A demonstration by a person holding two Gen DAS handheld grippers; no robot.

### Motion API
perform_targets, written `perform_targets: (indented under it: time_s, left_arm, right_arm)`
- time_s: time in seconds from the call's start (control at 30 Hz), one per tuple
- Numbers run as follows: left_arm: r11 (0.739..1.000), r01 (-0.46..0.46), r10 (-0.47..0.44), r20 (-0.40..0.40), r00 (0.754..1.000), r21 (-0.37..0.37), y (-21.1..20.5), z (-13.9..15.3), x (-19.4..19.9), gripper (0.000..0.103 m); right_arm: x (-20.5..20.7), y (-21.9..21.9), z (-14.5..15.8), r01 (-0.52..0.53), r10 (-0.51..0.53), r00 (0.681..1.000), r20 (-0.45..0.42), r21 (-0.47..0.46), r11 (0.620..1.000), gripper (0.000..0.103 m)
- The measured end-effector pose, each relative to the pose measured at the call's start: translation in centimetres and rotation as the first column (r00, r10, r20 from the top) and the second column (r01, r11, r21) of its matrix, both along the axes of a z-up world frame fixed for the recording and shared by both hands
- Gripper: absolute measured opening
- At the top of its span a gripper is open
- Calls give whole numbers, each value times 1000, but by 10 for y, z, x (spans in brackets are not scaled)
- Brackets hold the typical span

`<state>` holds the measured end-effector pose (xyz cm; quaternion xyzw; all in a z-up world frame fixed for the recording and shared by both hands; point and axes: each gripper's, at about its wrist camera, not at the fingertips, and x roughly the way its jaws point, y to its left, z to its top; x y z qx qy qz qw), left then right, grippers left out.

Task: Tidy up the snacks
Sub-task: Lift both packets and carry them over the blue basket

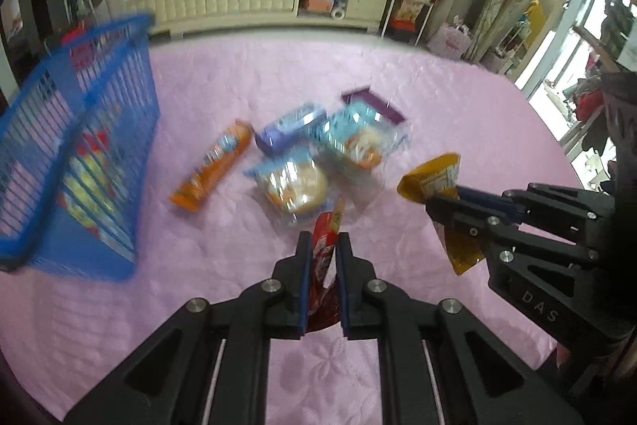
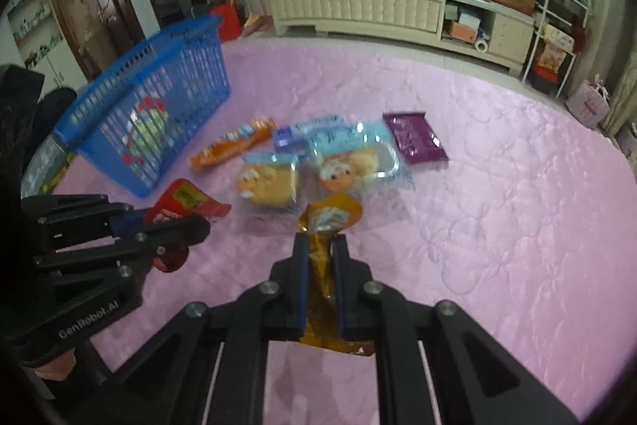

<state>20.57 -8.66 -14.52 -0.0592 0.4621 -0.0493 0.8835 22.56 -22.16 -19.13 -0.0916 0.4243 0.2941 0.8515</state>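
Observation:
My left gripper (image 1: 323,239) is shut on a red snack packet (image 1: 325,245), held above the pink cloth; it also shows in the right wrist view (image 2: 181,204). My right gripper (image 2: 319,243) is shut on a yellow snack packet (image 2: 330,218), which also shows in the left wrist view (image 1: 434,178). A blue basket (image 2: 151,98) with a colourful packet inside stands at the left. Loose on the cloth lie an orange packet (image 2: 233,146), a blue-purple packet (image 2: 306,132), two clear-wrapped buns (image 2: 268,184) (image 2: 358,162) and a purple packet (image 2: 416,142).
The pink quilted cloth (image 2: 497,226) covers the whole surface. A cream cabinet (image 2: 378,6) stands beyond its far edge, with a metal rack (image 2: 557,26) at the right. Dark doors are behind the basket.

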Motion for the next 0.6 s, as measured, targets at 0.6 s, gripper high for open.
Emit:
perform_targets:
  time_s: [0.6]
  left_arm:
    - [997, 41, -56, 232, 971, 66, 88, 142, -38, 10]
  right_arm:
    - [-49, 72, 138, 2, -19, 983, 184, 92, 996, 15]
